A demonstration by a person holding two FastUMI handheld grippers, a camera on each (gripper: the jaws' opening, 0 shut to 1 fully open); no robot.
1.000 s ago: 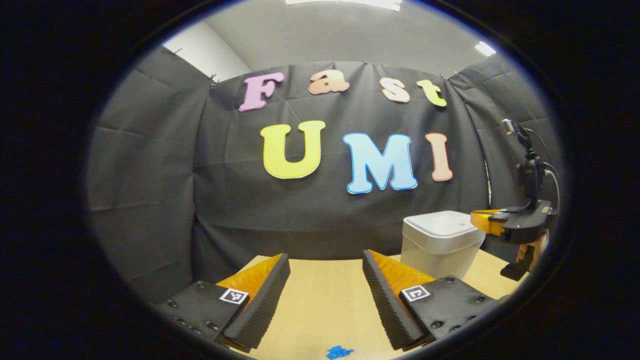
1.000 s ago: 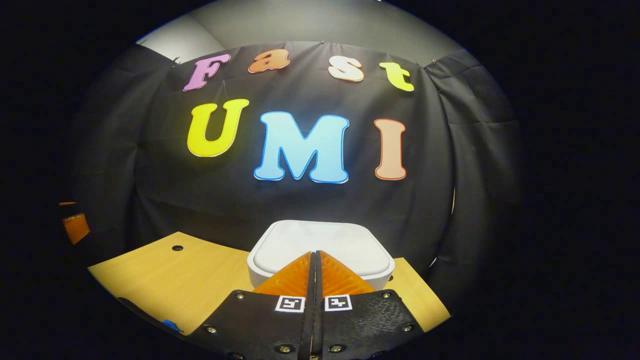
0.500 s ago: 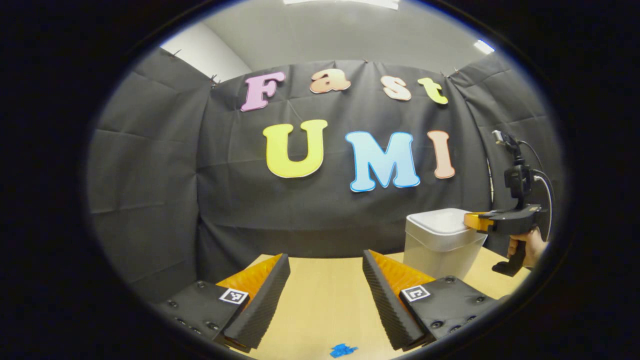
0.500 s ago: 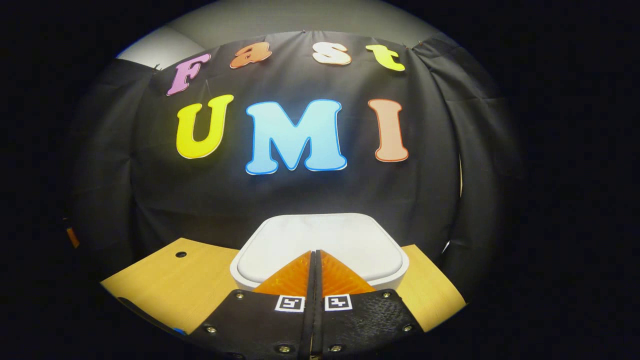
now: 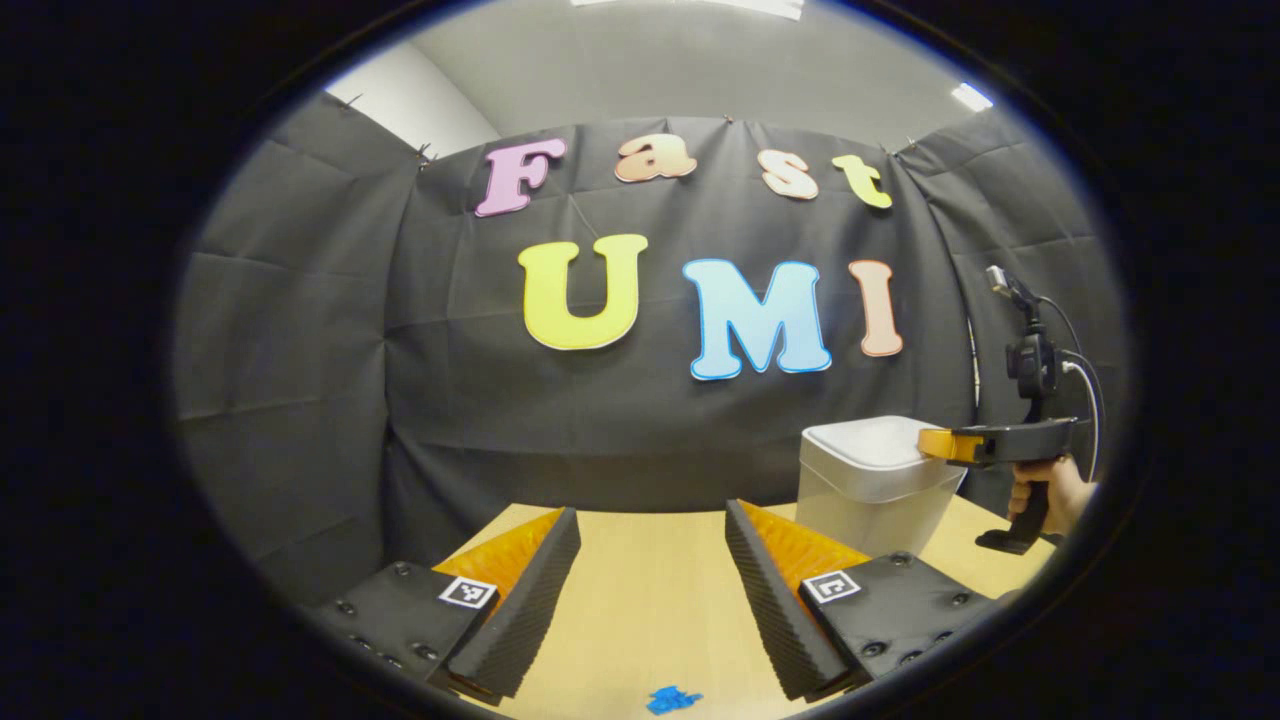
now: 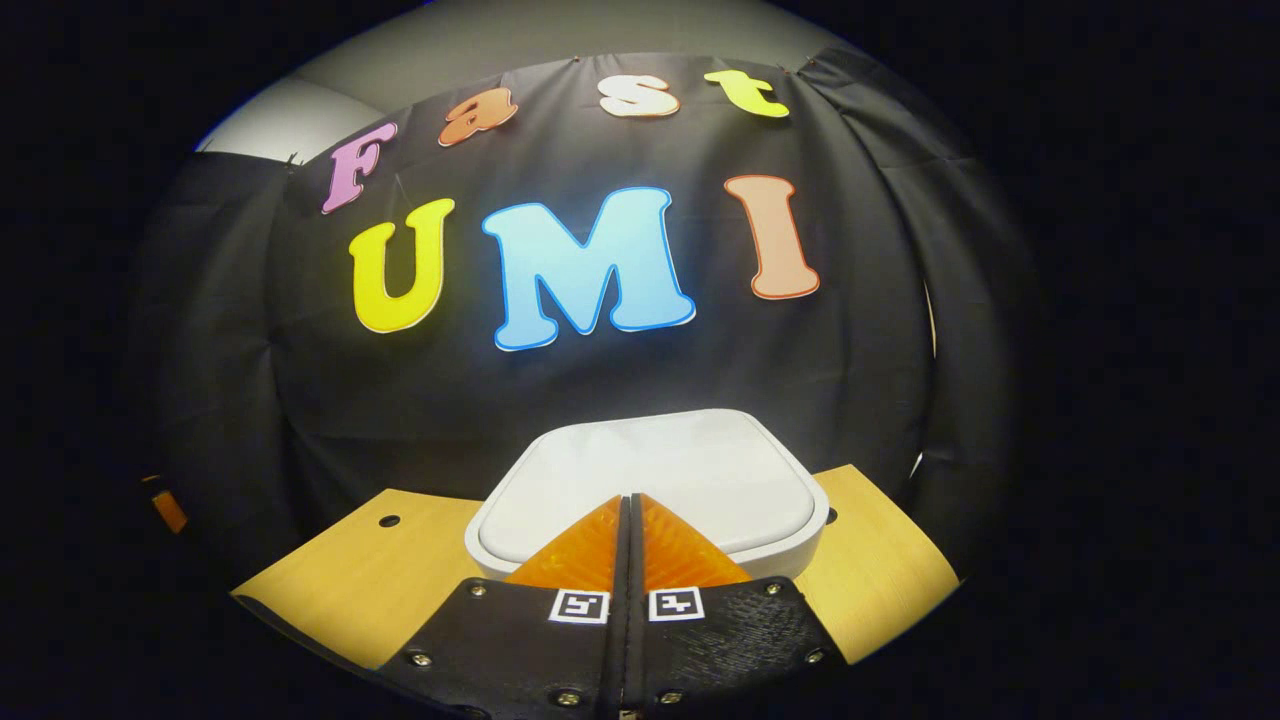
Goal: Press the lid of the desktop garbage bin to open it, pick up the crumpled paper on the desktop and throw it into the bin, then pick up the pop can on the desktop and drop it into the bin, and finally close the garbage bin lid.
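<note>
Up close in the left gripper view, the left gripper point(image 5: 650, 590) hangs over the near part of the wooden table point(image 5: 650, 600), its two fingers spread wide with nothing between them. One garbage bin point(image 5: 868, 485) stands at the far right of the table with its lid point(image 5: 868, 445) down, so whatever is inside stays hidden. The right gripper point(image 5: 942, 446), held by a hand point(image 5: 1050, 495), reaches in from the right, its tip over the lid's right edge; whether it touches cannot be told from here. One small blue scrap point(image 5: 673, 699) lies on the near edge of the table.

Next, in the right gripper view, the right gripper point(image 6: 628, 505) has its two fingers pressed together, holding nothing, their tips over the near edge of the closed lid point(image 6: 650, 475). The table point(image 6: 350, 585) shows on both sides of the bin.
</note>
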